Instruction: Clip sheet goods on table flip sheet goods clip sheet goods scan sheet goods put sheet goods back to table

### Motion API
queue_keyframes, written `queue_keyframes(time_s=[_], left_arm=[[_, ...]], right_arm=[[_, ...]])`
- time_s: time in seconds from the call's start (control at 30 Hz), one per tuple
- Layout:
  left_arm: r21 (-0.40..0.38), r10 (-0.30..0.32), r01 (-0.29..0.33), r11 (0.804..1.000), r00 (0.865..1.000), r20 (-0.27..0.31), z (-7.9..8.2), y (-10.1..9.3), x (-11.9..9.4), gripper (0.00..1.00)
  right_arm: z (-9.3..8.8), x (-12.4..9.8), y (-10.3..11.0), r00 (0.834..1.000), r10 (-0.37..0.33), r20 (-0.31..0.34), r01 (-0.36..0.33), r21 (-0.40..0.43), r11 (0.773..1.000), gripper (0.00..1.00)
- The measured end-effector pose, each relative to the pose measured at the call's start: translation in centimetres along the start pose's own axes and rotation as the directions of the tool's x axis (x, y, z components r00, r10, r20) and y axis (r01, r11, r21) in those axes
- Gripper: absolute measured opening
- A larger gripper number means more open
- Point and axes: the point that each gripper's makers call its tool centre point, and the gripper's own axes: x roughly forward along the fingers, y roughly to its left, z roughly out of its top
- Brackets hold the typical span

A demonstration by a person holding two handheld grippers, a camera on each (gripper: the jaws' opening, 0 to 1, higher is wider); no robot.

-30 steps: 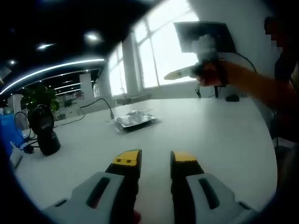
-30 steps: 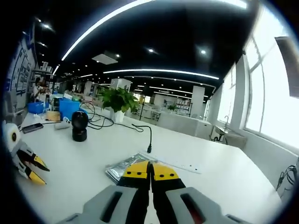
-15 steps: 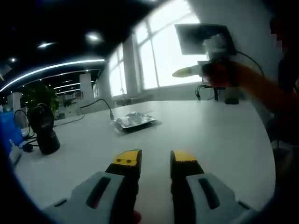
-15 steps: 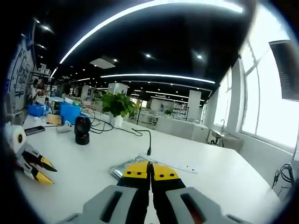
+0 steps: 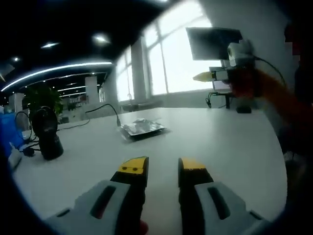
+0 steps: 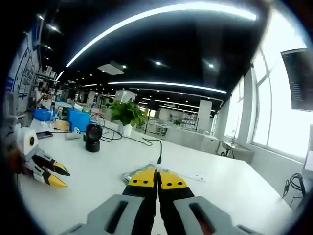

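**Both tongs held over the bench, sheet lying untouched**

In the left gripper view, the sheet [image 5: 143,128] is seen lying flat on the white bench [image 5: 230,147], well beyond the left tongs [image 5: 163,171]. Its surface is shiny and crinkled, but no print or detail can be made out. In the right gripper view, the sheet [image 6: 131,175] is largely hidden behind the yellow tips of the right tongs [image 6: 157,178]; only a sliver is seen to the left of them.

The left tongs are held spread, with a clear gap between the yellow tips, and nothing is gripped or touched. The right tongs are pressed together, tip against tip, with nothing seen between them; whether they touch the sheet behind them cannot be told from this angle.

In the left gripper view, the right tongs [image 5: 201,77] are seen raised well above the bench, to the right of the sheet; they are blurred against the bright windows, and the hand [image 5: 247,82] holding them is a dim, blurred shape. In the right gripper view, the left tongs [image 6: 58,175] are seen well to the left of the sheet, just above the bench, with their tips apart.

A black scanner [image 5: 47,133] stands on the bench well to the left of the sheet. A black cable [image 5: 105,108] runs to the sheet's far edge; its end is not clearly made out.
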Motion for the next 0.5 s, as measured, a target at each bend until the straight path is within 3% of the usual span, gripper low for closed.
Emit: queue_keyframes(time_s=[0.07, 0.5], left_arm=[[-0.035, 0.011, -0.011, 0.999, 1.0, 0.003, 0.0, 0.4, -0.1, 0.17], [-0.007, -0.001, 0.001, 1.0, 1.0, -0.001, -0.1, 0.1, -0.1, 0.18]], right_arm=[[-0.4, -0.2, 0.5, 1.0, -0.001, -0.006, 0.001, -0.016, 1.0, 0.0], [-1.9, -1.9, 1.7, 1.0, -0.001, -0.009, 0.001, -0.025, 1.0, 0.0]])
